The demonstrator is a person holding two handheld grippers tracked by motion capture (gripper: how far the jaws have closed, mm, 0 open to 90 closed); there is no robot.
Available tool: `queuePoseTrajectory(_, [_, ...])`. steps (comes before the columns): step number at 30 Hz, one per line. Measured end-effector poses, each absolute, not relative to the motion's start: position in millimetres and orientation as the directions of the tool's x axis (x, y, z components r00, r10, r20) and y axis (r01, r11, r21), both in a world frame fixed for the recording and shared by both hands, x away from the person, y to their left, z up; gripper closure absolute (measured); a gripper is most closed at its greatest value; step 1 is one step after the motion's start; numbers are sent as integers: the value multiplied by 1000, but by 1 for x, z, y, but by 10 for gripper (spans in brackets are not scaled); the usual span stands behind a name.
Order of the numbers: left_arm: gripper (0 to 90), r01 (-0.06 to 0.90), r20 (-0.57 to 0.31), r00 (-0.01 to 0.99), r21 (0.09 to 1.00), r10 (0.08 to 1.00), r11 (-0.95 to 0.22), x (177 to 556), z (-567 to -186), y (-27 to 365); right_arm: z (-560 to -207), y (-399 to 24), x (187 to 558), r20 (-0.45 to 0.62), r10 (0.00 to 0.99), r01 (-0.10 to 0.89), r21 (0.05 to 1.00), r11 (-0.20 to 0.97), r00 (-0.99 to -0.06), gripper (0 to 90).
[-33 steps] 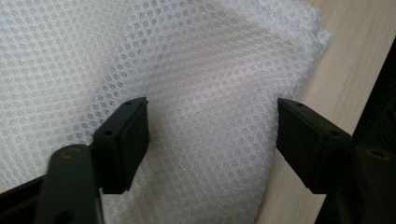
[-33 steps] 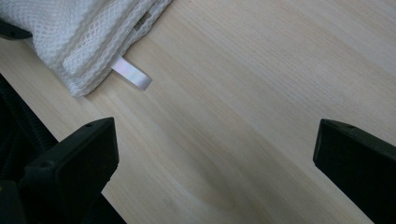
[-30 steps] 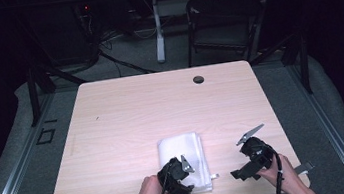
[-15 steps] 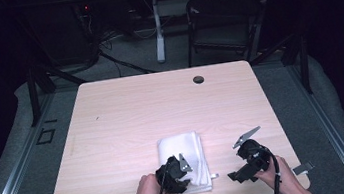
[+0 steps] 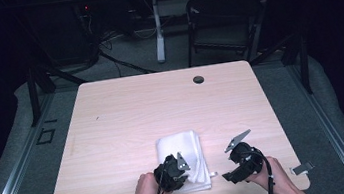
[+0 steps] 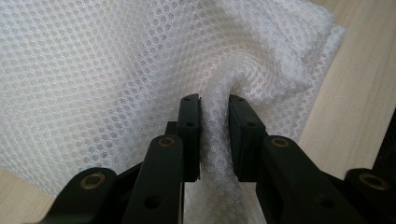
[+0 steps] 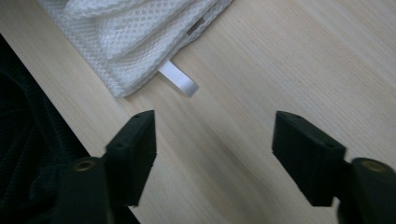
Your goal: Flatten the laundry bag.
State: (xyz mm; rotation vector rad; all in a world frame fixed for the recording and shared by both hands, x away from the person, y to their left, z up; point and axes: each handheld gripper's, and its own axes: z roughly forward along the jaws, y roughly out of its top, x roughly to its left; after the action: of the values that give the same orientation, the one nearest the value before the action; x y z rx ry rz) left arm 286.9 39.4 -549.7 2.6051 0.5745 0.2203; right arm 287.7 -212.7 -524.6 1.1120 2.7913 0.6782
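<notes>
Left gripper view: the left gripper [image 6: 214,135] has just been closing, and its jaws now pinch a raised fold of the white mesh cloth [image 6: 107,70]. Beside it, the right gripper [image 7: 214,140] has been narrowing its jaws too, yet they stand apart over bare wood, short of the cloth's white tab [image 7: 178,79]. The cloth lies near the table's [image 5: 161,108] front edge; beyond it the tabletop is wide open.

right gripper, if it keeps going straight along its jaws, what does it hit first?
Most likely bare table. The right gripper has just been closing, with nothing between its jaws, and wood lies ahead. The white mesh cloth and its white tab sit off toward the left jaw's side, so probably missed, though depth is unclear.
</notes>
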Motion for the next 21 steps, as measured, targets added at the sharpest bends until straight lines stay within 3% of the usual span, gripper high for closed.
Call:
queuePoseTrajectory(2, [775, 364, 51, 897, 478, 439, -800, 288, -550, 40, -524, -212, 288, 96, 668, 639, 420, 645, -738, 364])
queuePoseTrajectory(4, [779, 360, 48, 900, 476, 433, -802, 289, -549, 41, -524, -210, 287, 90, 670, 636, 427, 642, -737, 479])
queuePoseTrajectory(5, [779, 355, 51, 903, 470, 426, -808, 289, -549, 41, -524, -210, 287, 90, 670, 636, 427, 642, -737, 479])
queuePoseTrajectory(11, [786, 349, 51, 907, 469, 419, -812, 291, -549, 43, -520, -200, 288, 24, 646, 590, 433, 681, -763, 773])
queuePoseTrajectory(21, [782, 341, 54, 910, 466, 411, -816, 293, -548, 44, -522, -179, 293, 16, 612, 554, 445, 704, -790, 898])
